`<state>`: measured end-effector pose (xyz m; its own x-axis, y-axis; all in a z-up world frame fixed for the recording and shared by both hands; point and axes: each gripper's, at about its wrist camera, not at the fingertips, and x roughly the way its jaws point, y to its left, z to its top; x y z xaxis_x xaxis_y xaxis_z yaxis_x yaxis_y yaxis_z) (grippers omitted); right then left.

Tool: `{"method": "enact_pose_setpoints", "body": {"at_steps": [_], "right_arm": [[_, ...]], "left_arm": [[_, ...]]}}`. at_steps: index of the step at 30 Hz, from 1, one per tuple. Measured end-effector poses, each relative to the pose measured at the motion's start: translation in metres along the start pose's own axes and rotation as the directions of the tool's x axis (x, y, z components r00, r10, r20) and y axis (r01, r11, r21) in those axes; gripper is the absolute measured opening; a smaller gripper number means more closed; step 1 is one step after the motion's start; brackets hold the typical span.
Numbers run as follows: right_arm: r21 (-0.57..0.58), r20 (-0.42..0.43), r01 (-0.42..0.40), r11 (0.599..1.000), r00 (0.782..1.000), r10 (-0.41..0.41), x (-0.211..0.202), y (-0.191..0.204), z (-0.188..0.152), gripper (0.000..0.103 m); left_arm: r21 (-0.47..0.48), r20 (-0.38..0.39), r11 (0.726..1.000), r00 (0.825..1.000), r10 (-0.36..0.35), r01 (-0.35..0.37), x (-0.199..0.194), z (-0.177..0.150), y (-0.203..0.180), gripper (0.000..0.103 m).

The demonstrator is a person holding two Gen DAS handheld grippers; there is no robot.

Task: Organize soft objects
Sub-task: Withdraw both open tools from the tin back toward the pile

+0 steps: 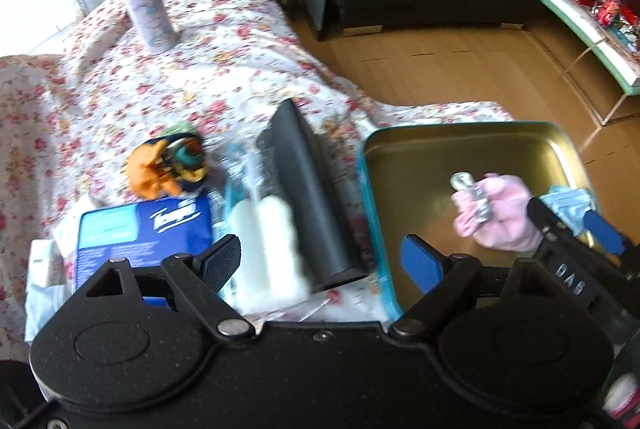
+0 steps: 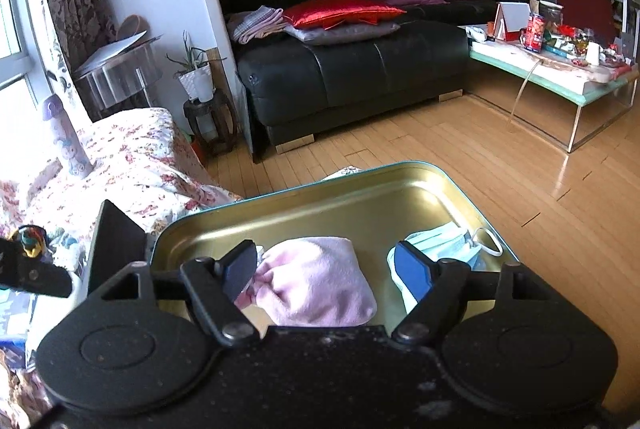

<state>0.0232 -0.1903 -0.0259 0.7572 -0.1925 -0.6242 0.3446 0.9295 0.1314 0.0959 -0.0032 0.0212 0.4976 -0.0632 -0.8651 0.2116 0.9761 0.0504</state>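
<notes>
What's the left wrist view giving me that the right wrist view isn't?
Only the left wrist view shows the blue tissue pack, the white roll and the right gripper from outside, jaws open around the pink pouch. Only the right wrist view shows the red cushion on the sofa. Both show the gold tin, pouch and face mask inside.

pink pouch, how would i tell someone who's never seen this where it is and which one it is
Look at the gold metal tin on the flowered bedspread. The pink pouch lies inside it, left of a pale blue face mask. It alone is fuzzy, pink and gathered at one end.
</notes>
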Motion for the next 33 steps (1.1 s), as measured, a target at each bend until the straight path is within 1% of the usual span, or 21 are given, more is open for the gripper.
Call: {"method": "enact_pose_setpoints", "body": {"at_steps": [4,9,11,16,20,24,26,30,33], "right_arm": [[-0.038,-0.005,0.018,0.999,1.000,-0.018,0.000,0.006,-0.001,0.076],[-0.113,-0.007,0.045,0.993,0.999,-0.046,-0.001,0.016,-0.005,0.077],[-0.148,-0.013,0.052,0.988,0.998,-0.054,-0.001,0.022,-0.007,0.078],[-0.242,-0.017,0.066,0.968,0.997,-0.072,-0.005,0.036,-0.013,0.081],[-0.317,-0.018,0.071,0.946,0.997,-0.081,-0.011,0.051,-0.018,0.081],[-0.328,-0.055,0.025,0.944,0.997,-0.045,-0.021,0.067,-0.023,0.081],[-0.333,-0.060,0.004,0.943,0.998,-0.026,-0.031,0.076,-0.025,0.081],[-0.351,-0.073,-0.079,0.933,0.996,0.057,-0.053,0.104,-0.030,0.082],[-0.365,-0.096,-0.159,0.917,0.987,0.132,-0.068,0.128,-0.033,0.083]], "left_arm": [[-0.025,-0.006,1.000,1.000,0.018,-0.019,-0.004,-0.008,0.018,0.084],[-0.074,-0.007,0.996,0.999,0.039,-0.039,-0.010,-0.021,0.048,0.085],[-0.097,-0.006,0.994,0.999,0.054,-0.055,-0.012,-0.026,0.062,0.088],[-0.151,-0.004,0.983,0.995,0.100,-0.100,-0.015,-0.040,0.099,0.089],[-0.184,-0.007,0.973,0.990,0.143,-0.142,-0.017,-0.050,0.130,0.089],[-0.199,-0.004,0.961,0.981,0.192,-0.189,-0.021,-0.055,0.161,0.090],[-0.211,0.000,0.953,0.975,0.222,-0.217,-0.024,-0.057,0.178,0.092],[-0.248,0.001,0.935,0.965,0.263,-0.254,-0.028,-0.058,0.212,0.092],[-0.282,0.001,0.919,0.958,0.286,-0.274,-0.029,-0.057,0.234,0.092]]}}
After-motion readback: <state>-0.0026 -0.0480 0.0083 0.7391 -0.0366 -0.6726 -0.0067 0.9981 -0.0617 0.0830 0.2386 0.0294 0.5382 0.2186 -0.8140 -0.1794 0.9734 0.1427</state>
